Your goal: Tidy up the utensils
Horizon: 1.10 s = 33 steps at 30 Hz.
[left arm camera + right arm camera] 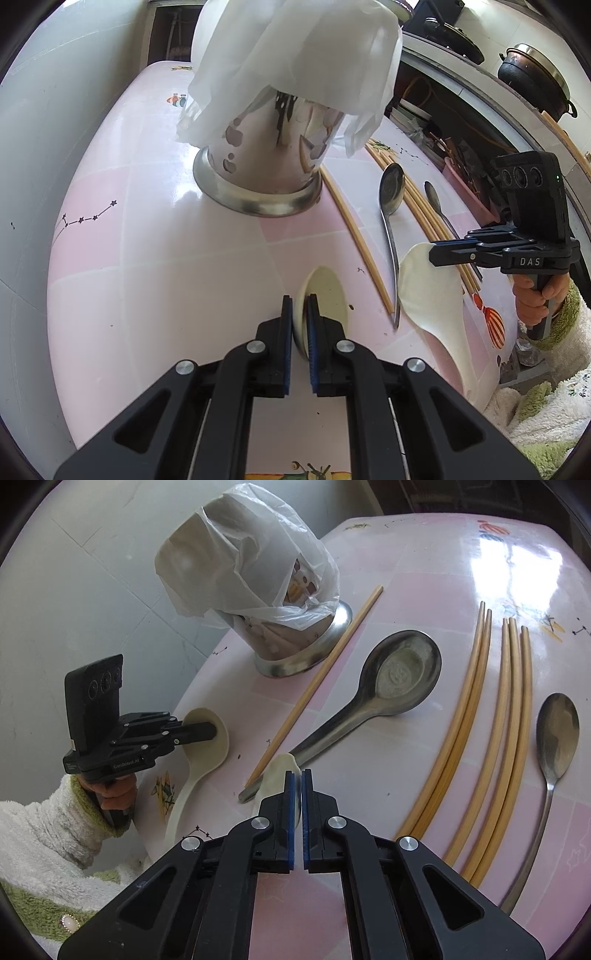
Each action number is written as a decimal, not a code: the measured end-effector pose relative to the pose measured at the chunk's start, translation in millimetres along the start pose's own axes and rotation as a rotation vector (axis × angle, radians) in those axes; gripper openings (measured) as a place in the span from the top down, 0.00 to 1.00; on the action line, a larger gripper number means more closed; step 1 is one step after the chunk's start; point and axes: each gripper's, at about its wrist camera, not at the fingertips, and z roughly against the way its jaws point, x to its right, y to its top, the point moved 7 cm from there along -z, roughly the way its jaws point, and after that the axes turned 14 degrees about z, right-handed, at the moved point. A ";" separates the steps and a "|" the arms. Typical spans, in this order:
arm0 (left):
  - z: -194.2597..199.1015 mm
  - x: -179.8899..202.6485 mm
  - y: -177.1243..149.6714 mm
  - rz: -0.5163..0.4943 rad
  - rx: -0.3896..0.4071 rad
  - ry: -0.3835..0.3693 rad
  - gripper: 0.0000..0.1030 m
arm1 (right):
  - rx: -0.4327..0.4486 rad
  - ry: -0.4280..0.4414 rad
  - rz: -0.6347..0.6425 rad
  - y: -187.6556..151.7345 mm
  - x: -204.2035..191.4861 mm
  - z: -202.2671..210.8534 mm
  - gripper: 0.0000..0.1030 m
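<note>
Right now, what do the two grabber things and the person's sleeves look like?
Both the left gripper and right gripper are black, angular plastic with silver screws and blue finger pads. The right one reads "DAS" in white and shows a green light. The sleeves are fluffy white with green cuffs.

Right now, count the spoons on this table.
4. Large metal spoon mid-table; small metal spoon right of the chopsticks; one cream spoon held by the left gripper, another cream spoon by the right gripper. The bag-covered holder may hide more.
</note>
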 end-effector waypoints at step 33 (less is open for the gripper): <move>221.9 74.2 128.1 -0.033 0.663 0.067 0.94 | 0.370 -0.178 -0.088 25.8 -13.5 116.8 1.00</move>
